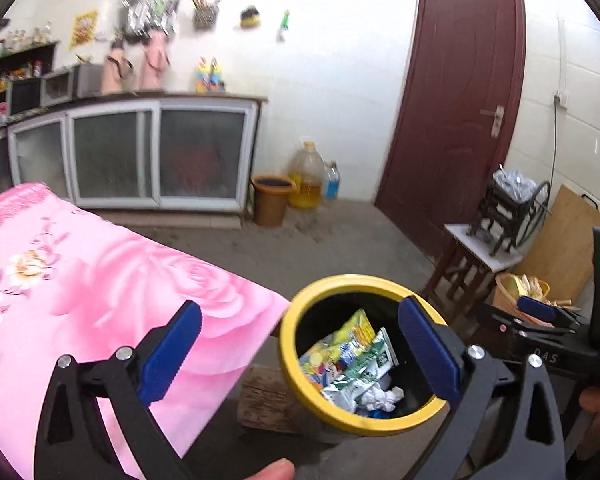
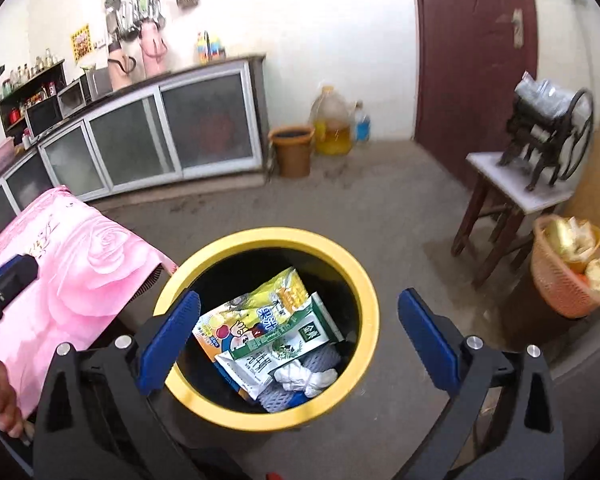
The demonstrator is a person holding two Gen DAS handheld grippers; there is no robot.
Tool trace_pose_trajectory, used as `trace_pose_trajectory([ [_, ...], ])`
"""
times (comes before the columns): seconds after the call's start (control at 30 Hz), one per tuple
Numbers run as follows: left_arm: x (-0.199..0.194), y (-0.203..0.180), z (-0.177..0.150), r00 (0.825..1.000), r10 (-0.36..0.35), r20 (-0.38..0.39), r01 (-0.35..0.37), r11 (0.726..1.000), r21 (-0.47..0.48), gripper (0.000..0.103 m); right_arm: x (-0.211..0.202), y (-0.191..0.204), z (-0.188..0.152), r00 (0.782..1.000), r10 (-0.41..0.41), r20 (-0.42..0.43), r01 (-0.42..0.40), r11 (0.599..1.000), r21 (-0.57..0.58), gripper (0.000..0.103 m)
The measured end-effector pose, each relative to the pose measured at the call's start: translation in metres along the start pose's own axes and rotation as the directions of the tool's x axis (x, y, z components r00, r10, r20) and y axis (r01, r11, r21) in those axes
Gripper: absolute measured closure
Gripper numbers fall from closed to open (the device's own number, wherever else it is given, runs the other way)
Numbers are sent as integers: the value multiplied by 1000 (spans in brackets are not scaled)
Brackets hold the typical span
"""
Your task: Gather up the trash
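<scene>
Above: right gripper over yellow-rimmed bin, jaws spread, empty. Left gripper beside pink cloth, jaws likewise spread, empty. Trash inside bin: snack bag, green carton, crumpled tissue. Cloth surface mostly out of view, possibly more litter there. Risk: gripper knocks rim, bin tips off low support.

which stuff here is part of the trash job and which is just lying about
Job: yellow-rimmed bin; yellow snack bag; green-white carton; crumpled tissue.

Lying about: pink cloth; orange basket; oil jug; brown bucket; stool.
</scene>
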State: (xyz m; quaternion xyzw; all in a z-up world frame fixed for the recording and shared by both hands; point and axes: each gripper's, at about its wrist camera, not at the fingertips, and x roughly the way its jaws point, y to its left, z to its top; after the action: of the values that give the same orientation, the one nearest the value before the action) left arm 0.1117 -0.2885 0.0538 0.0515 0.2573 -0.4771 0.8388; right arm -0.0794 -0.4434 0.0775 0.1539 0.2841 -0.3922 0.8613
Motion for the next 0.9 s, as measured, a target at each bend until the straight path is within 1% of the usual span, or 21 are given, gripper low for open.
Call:
trace_pose_trajectory([
  [0.07, -22, 3, -6, 999, 35, 40, -35, 999, 12, 8, -20, 10, -10, 998, -18, 58, 19, 1000, -16, 8],
  [0.13, -41, 4, -11, 996, 60, 67, -62, 998, 25, 8, -36, 18, -17, 996, -16, 90, 19, 1000, -23, 8],
  [0.23, -72, 5, -19, 988, 116, 100, -119, 992, 32, 8, -60, 27, -27, 991, -36, 128, 38, 999, -19, 8],
  [0.33, -103, 6, -27, 979, 157, 128, -159, 987, 9, 8, -85, 40, -38, 980, -75, 183, 78, 997, -6, 8],
  [0.43, -132, 13, -36, 971, 189, 147, -187, 982, -28, 8, -110, 53, -48, 960, -103, 262, 106, 994, 3, 8],
  [0.47, -141, 15, -40, 965, 208, 161, -204, 978, -36, 8, -117, 58, -50, 954, -102, 283, 107, 994, -1, 8],
  [0.5, -154, 17, -46, 953, 239, 186, -235, 971, -44, 8, -122, 61, -52, 948, -98, 303, 104, 995, -5, 8],
  [0.57, -169, 16, -54, 935, 288, 207, -286, 957, -41, 8, -132, 71, -55, 938, -91, 335, 103, 995, -18, 8],
  [0.63, -179, 15, -59, 923, 329, 201, -331, 943, -21, 8, -139, 77, -56, 930, -92, 357, 111, 993, -33, 8],
  [0.67, -185, 15, -61, 919, 338, 202, -341, 940, -18, 8, -143, 81, -56, 927, -80, 367, 103, 994, -44, 8],
  [0.73, -199, 17, -67, 902, 377, 208, -378, 925, -39, 8, -150, 89, -58, 926, -50, 375, 81, 994, -69, 8],
  [0.77, -204, 18, -70, 897, 390, 208, -389, 920, -48, 8, -151, 90, -59, 925, -41, 378, 74, 995, -73, 8],
  [0.87, -212, 24, -77, 874, 454, 171, -445, 891, -92, 8, -153, 92, -67, 928, 4, 372, 32, 995, -90, 8],
  [0.9, -216, 27, -81, 862, 481, 162, -466, 876, -123, 8, -154, 94, -71, 930, 16, 366, 22, 995, -98, 8],
])
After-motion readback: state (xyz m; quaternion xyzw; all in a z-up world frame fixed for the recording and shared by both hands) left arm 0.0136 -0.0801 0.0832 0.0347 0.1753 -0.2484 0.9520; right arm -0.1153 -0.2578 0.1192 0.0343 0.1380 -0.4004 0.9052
